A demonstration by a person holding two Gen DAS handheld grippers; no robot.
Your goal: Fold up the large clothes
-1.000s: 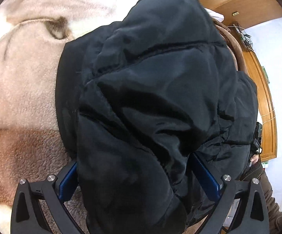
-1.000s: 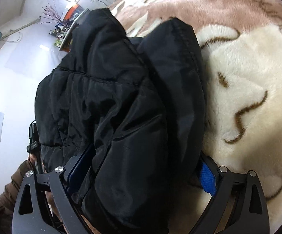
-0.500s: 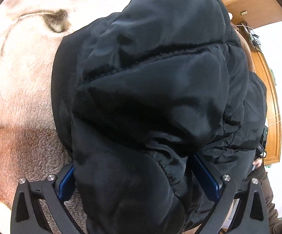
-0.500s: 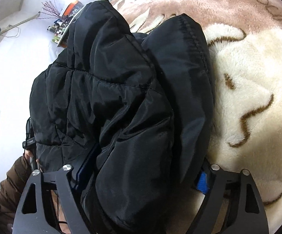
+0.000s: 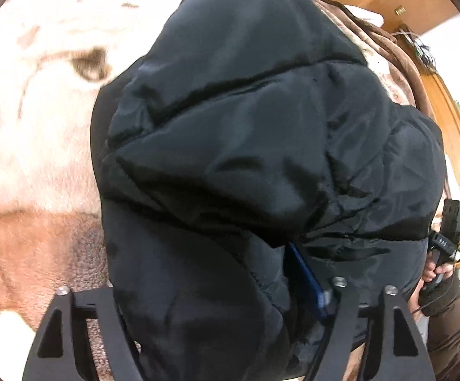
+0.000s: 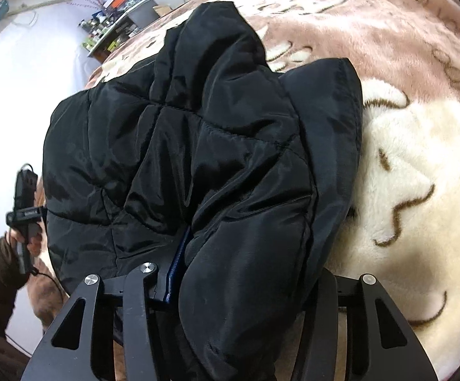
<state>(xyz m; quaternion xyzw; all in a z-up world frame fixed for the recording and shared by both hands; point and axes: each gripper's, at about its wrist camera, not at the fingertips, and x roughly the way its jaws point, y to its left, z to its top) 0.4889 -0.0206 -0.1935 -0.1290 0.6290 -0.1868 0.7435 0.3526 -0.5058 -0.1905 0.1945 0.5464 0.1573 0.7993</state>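
A black padded jacket [image 6: 198,158] is bunched in a thick heap on a plush blanket [image 6: 420,165] spread over a bed; part of it is bundled up w/ both tongs. In the left wrist view the left tongs [image 5: 198,292] are closing round a fat roll of jacket; the blue pad on one side is seen against the fabric, the other is hidden by it, so a firm clamp can't be confirmed. In the right wrist view the right tongs [image 6: 246,273] are likewise closing on a puffy fold, w/ fabric filling the gap. The step in hand is judged to be gathering the near edge for a fold-over. It's prob. done best if both grips are seated deep, past the slippery outer shell, & both sides are carried level so the padding isn't twisted or dropped. The blanket is pink & cream w/ brown squiggles, soft enough to drag. Wooden furniture [image 5: 452,146] is seen beyond the jacket, & a cluttered shelf [image 6: 115,25] against a pale wall.
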